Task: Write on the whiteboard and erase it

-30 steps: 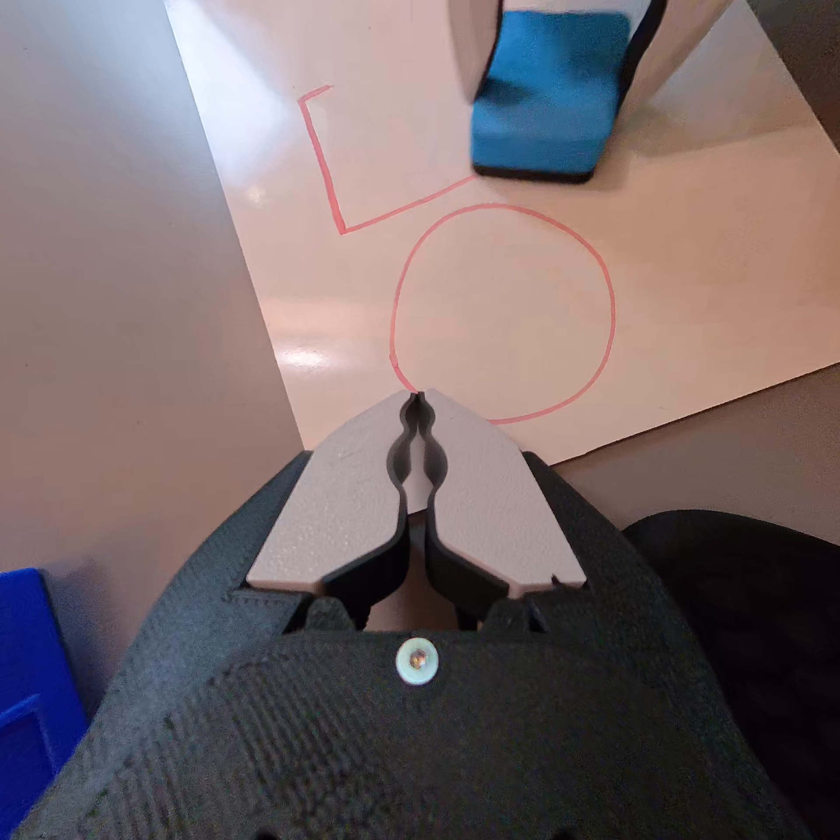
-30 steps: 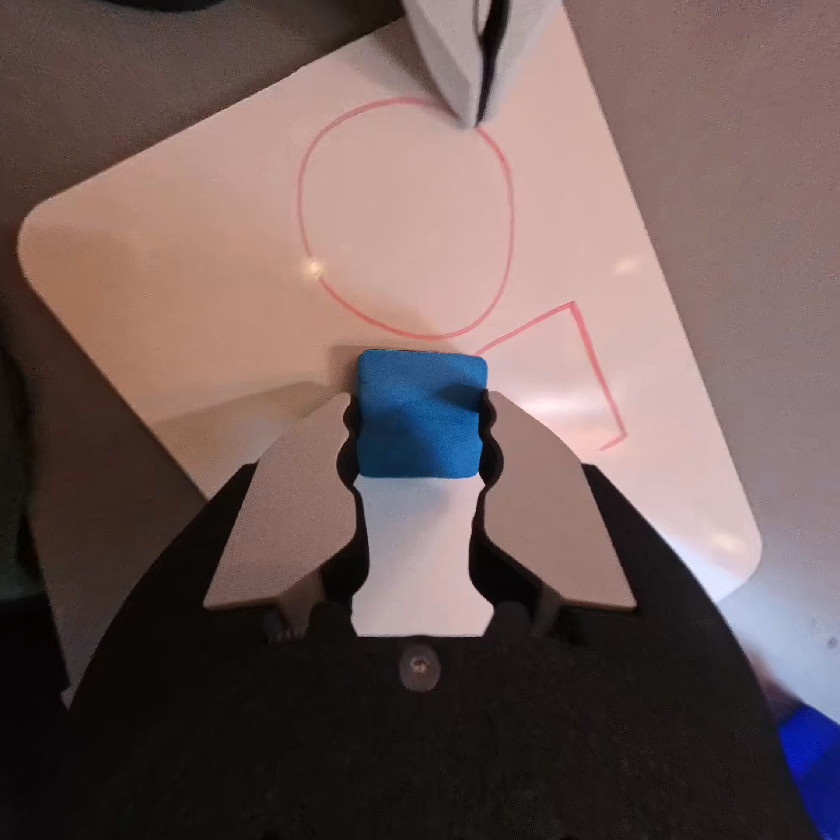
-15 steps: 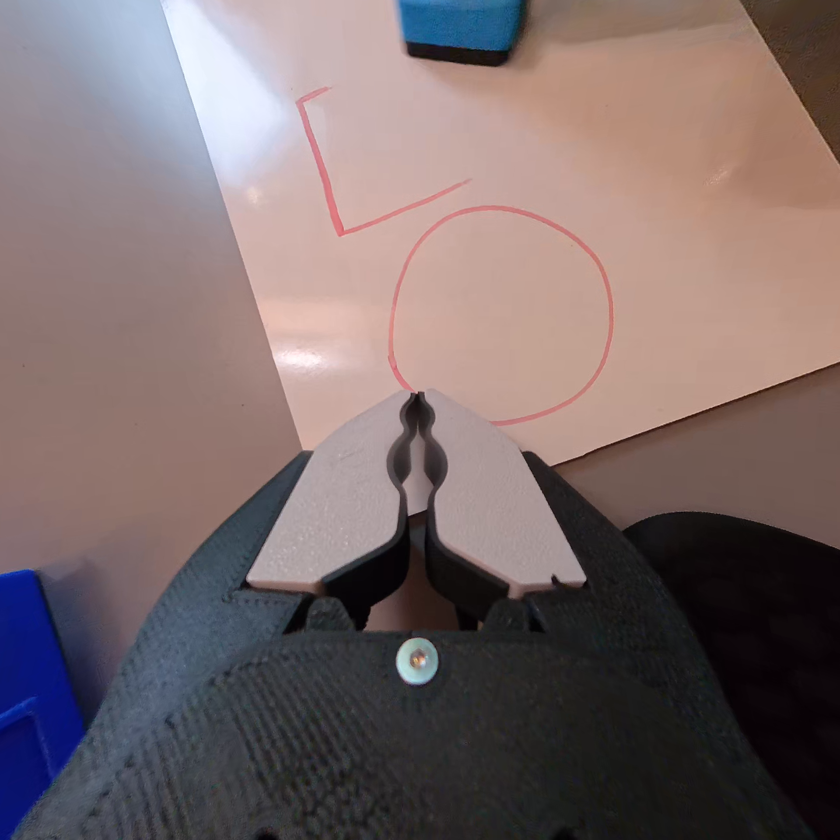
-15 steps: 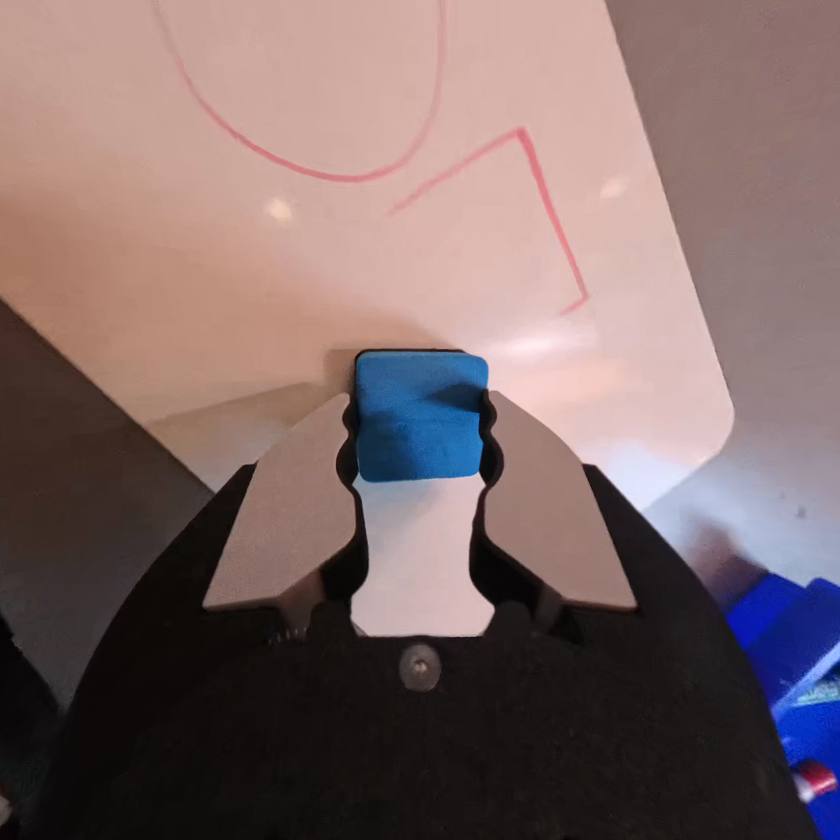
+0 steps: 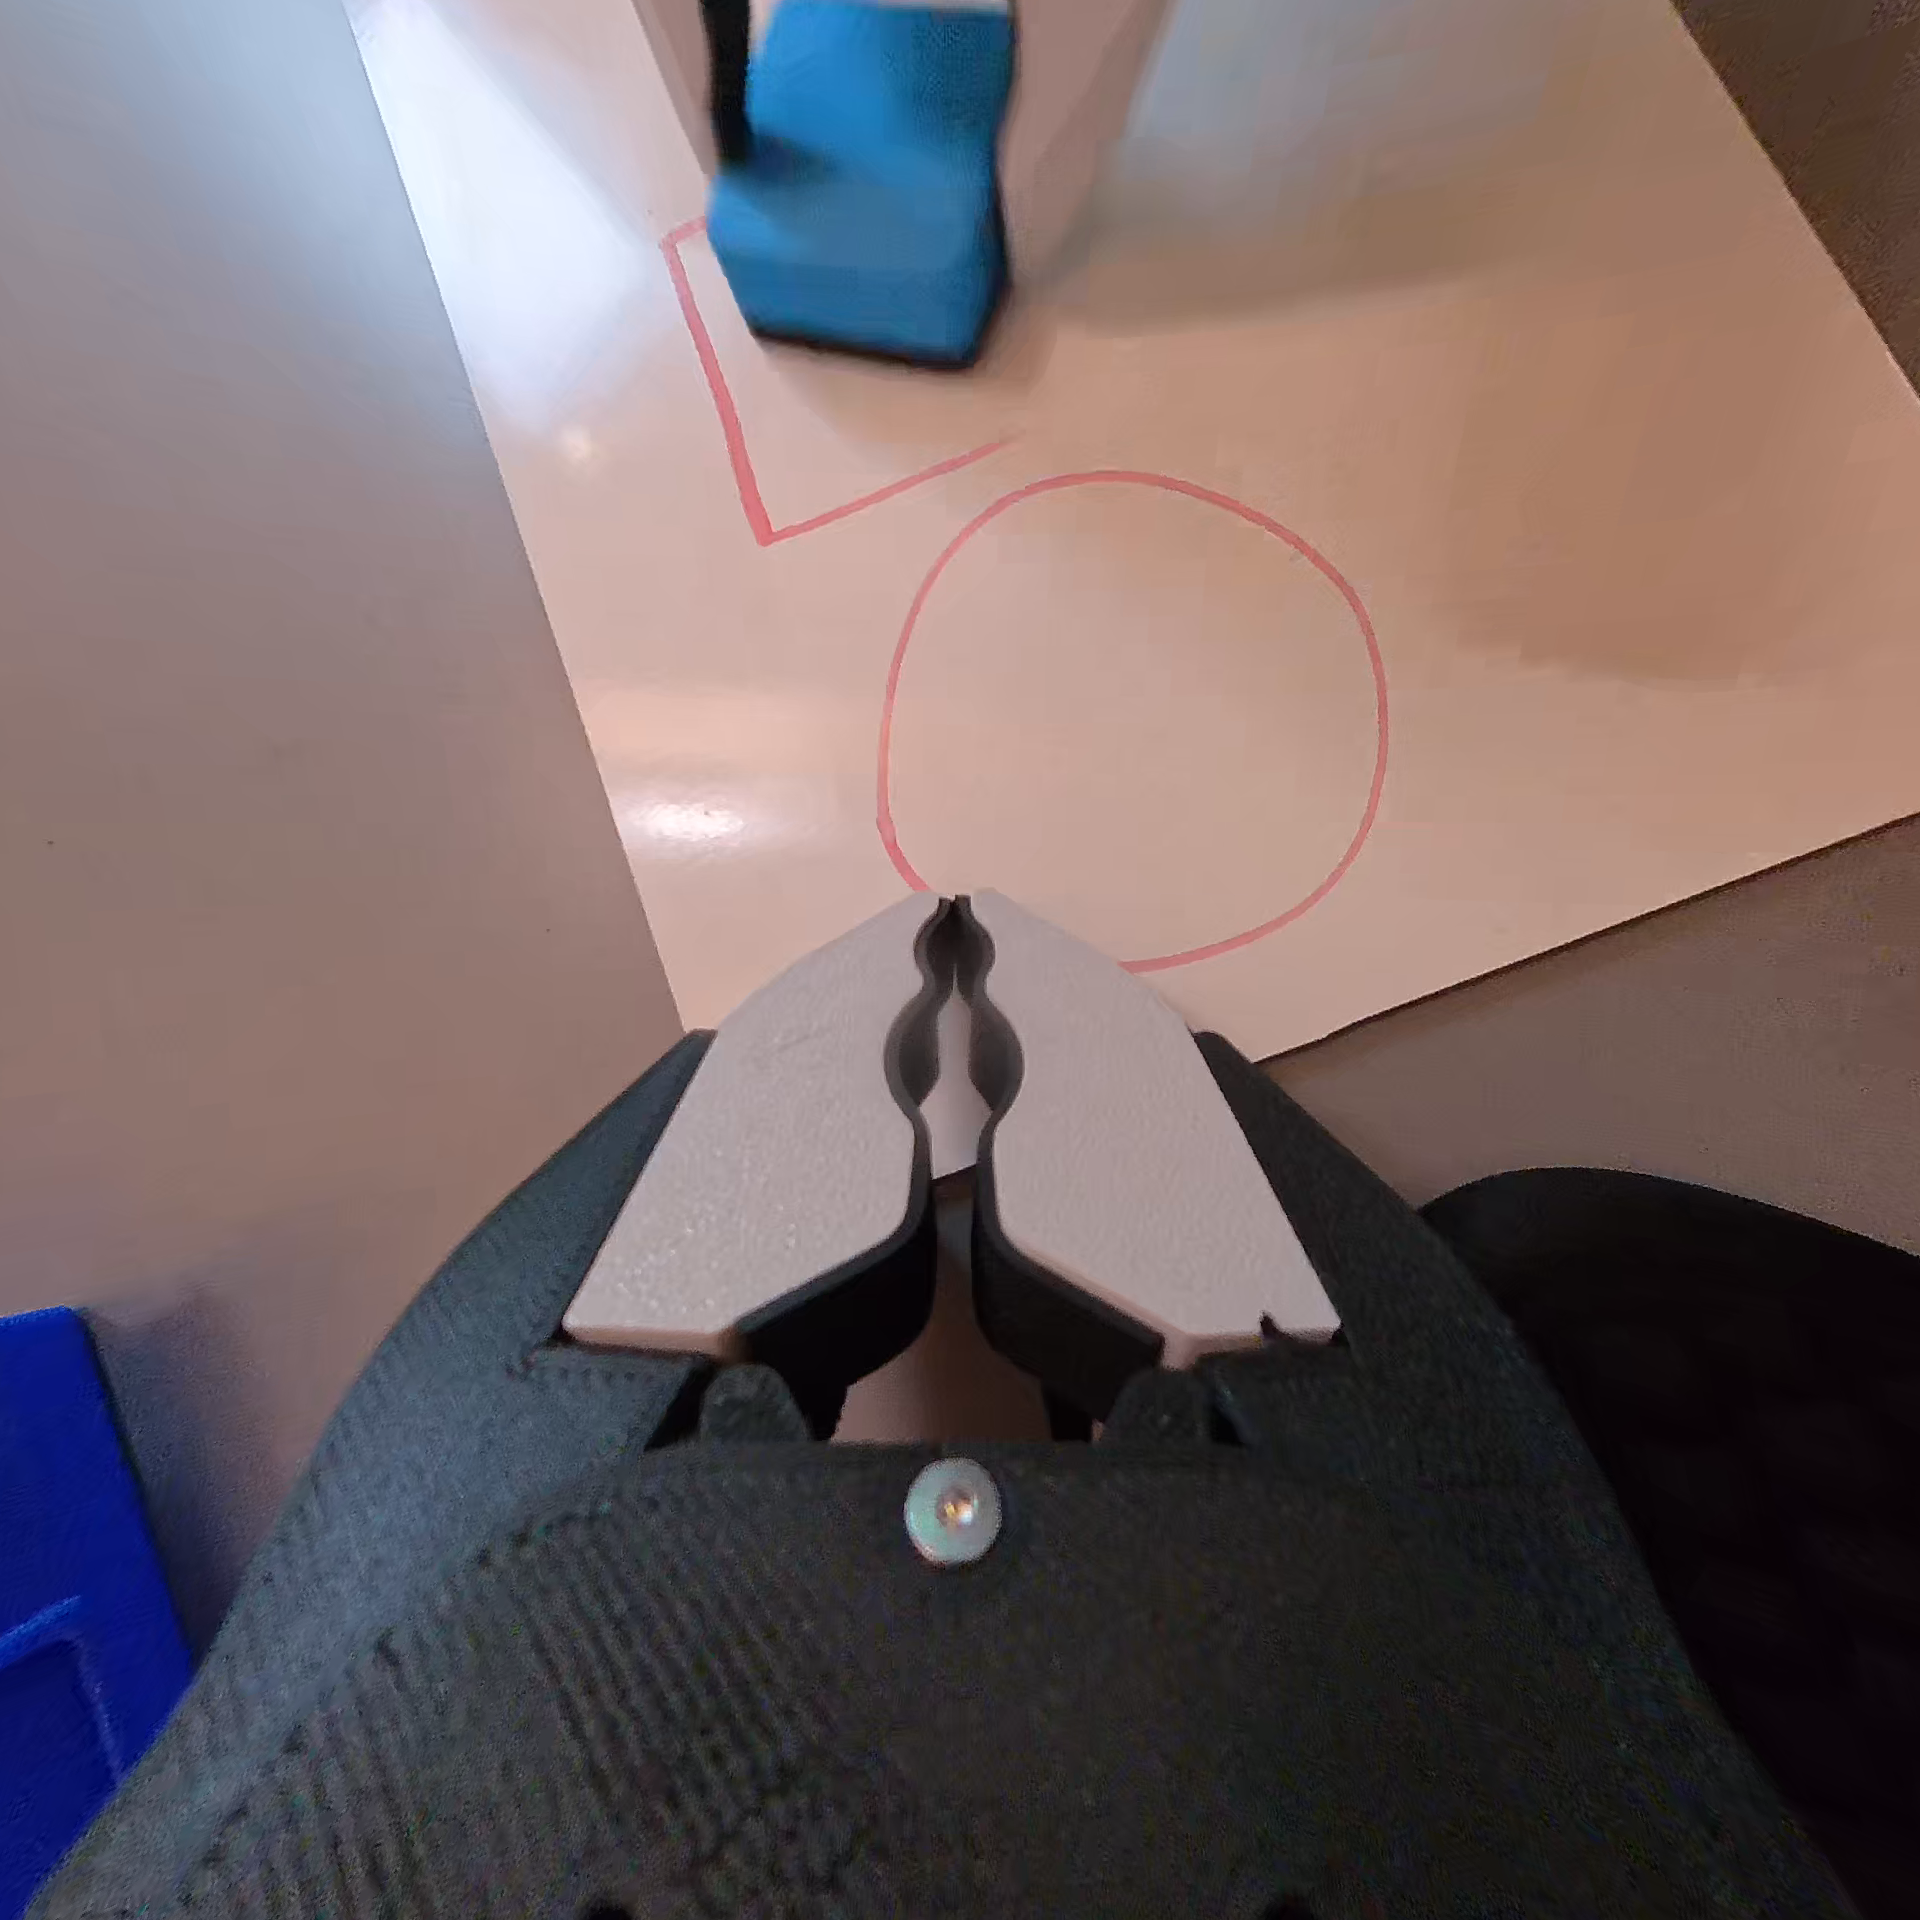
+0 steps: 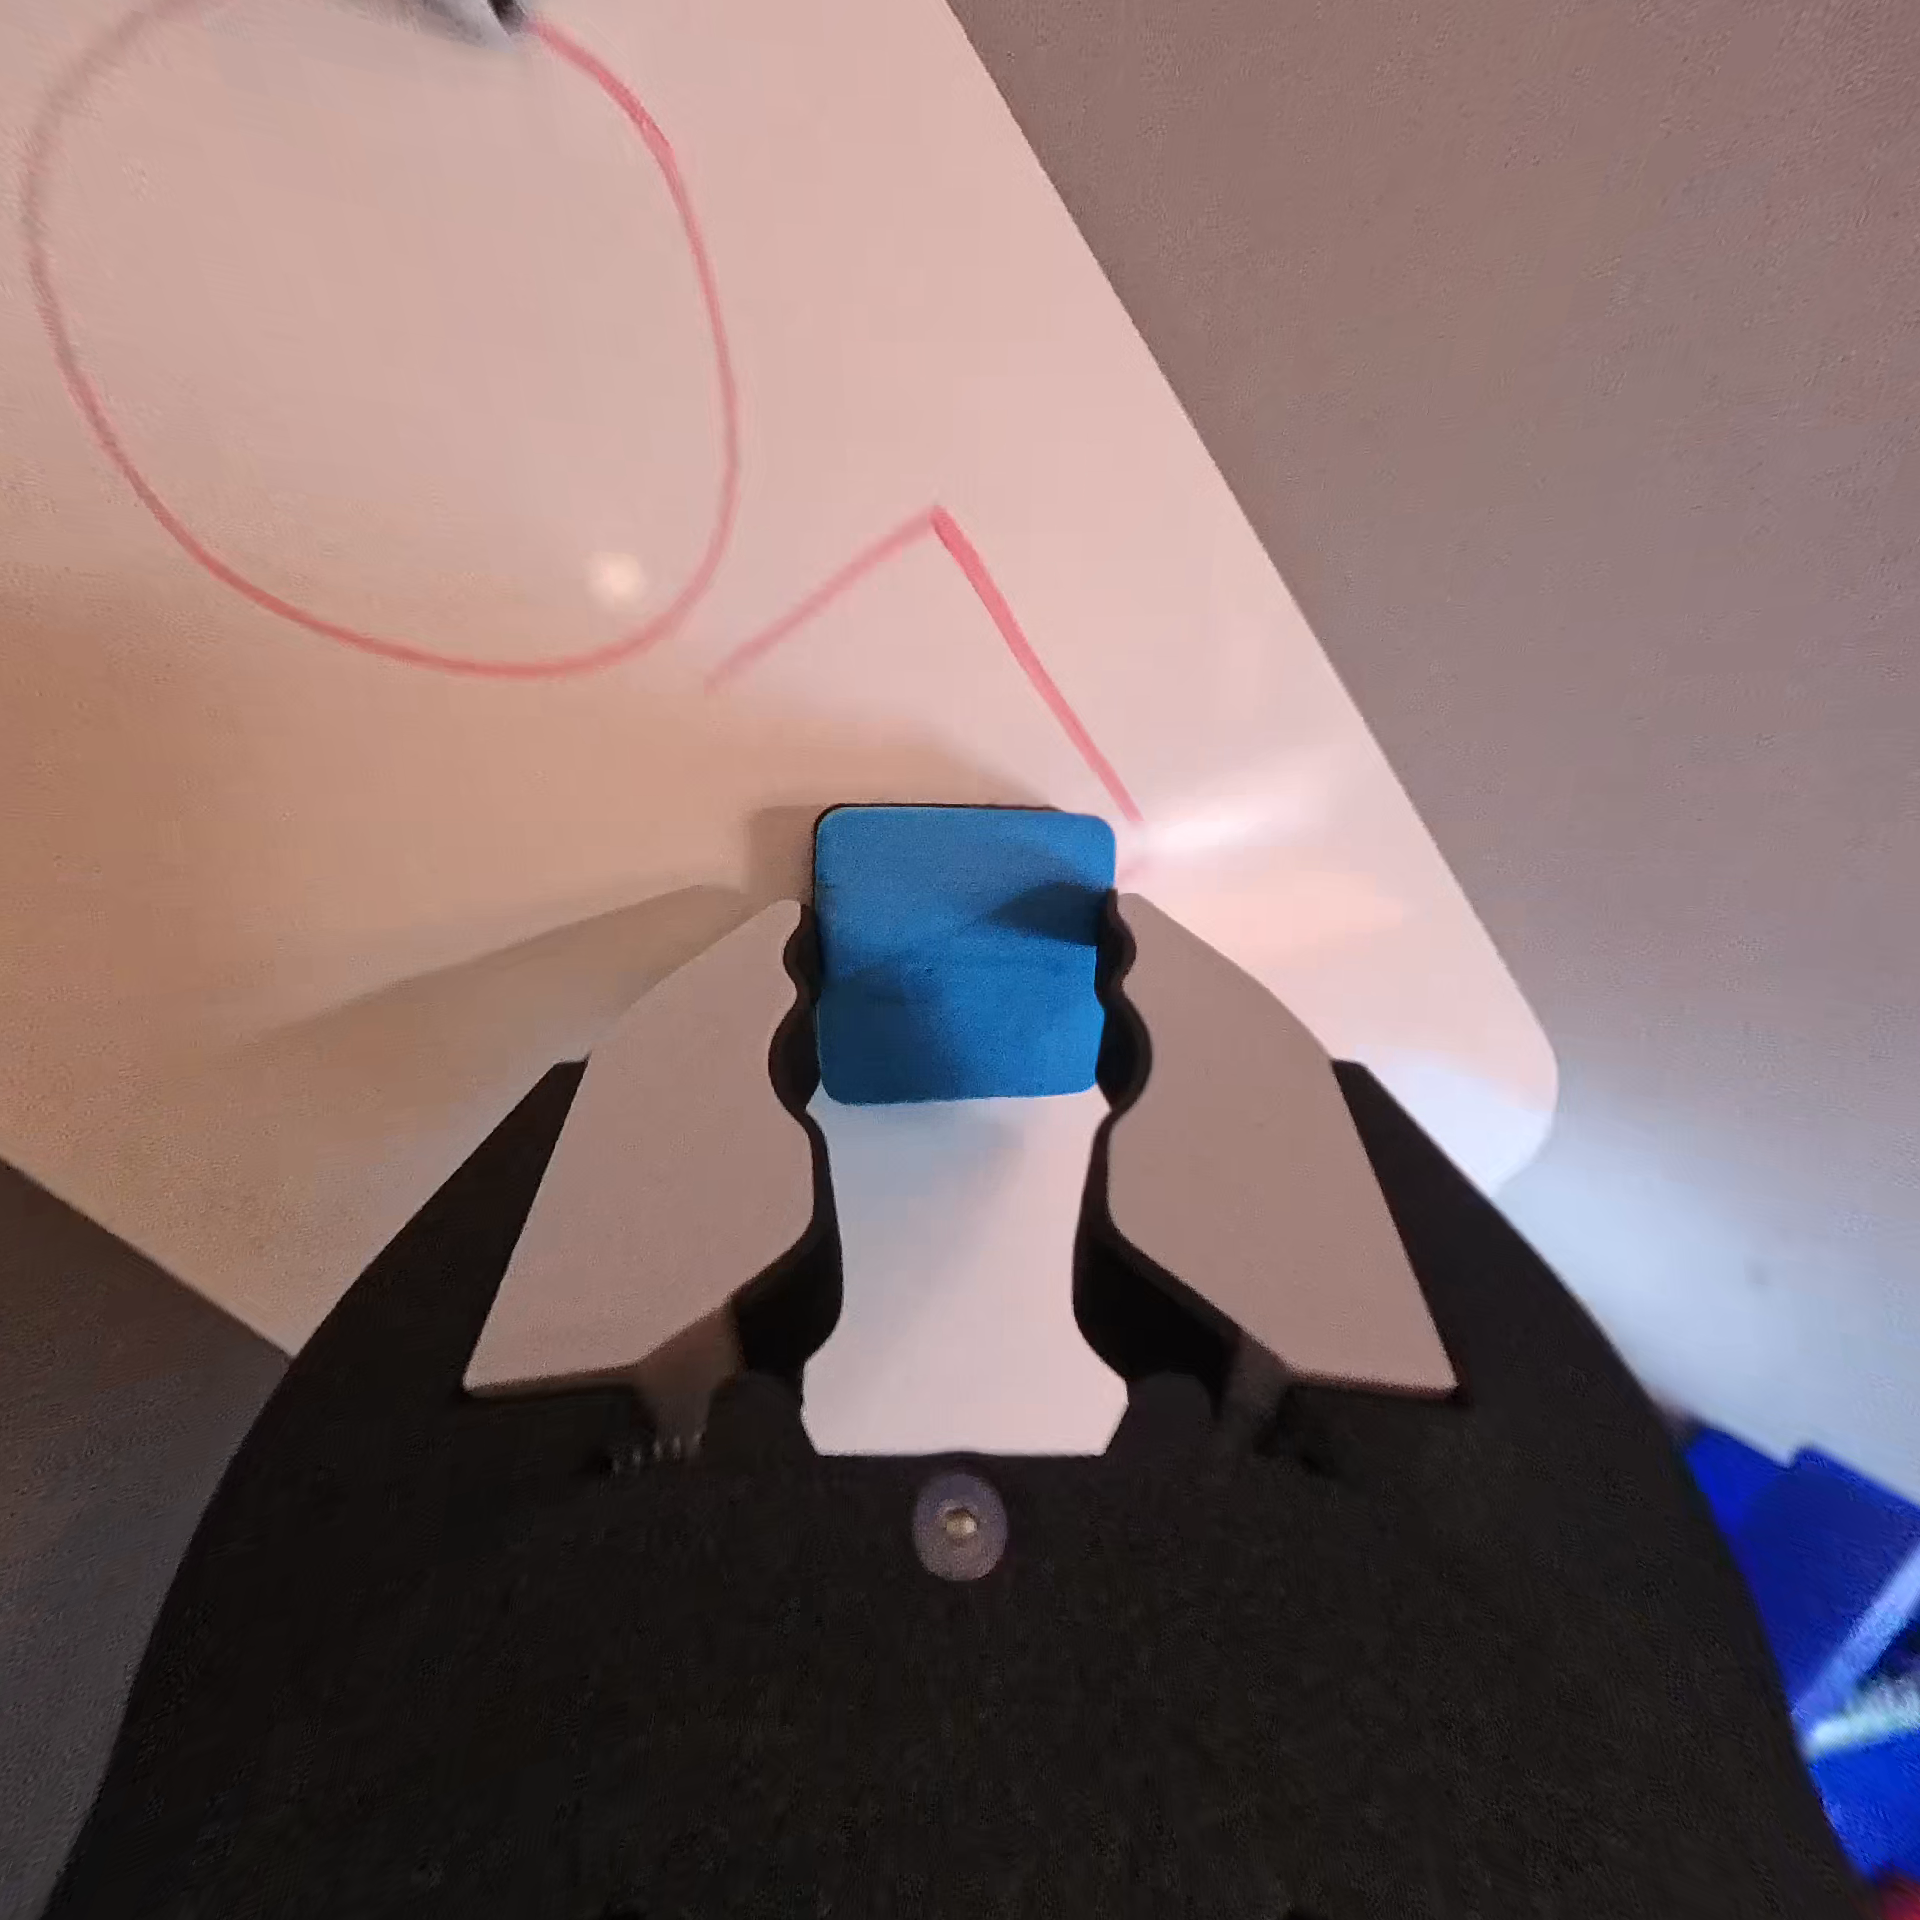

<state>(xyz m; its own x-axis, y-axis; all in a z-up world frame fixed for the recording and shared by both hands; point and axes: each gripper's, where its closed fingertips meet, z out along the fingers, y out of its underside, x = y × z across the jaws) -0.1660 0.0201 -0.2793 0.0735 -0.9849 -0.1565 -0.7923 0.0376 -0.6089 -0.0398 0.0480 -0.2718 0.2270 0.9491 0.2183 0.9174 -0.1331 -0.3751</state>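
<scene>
Brown table (image 5: 260,623) is seen under a white flat whiteboard (image 5: 1455,436). Erasing is in hand: a blue foam eraser (image 6: 956,951), at frame middle, is squeezed by the right tool (image 6: 956,914) beside red marker lines (image 6: 997,613). The left tool (image 5: 954,904) is closed, empty. A wipe across them is needed next.

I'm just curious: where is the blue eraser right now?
The eraser is clamped in the right gripper, on the whiteboard at the end of the red angled line.

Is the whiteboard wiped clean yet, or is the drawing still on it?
Not clean. The whiteboard still carries a red circle and an angled red line; the blue eraser sits beside that line.
</scene>
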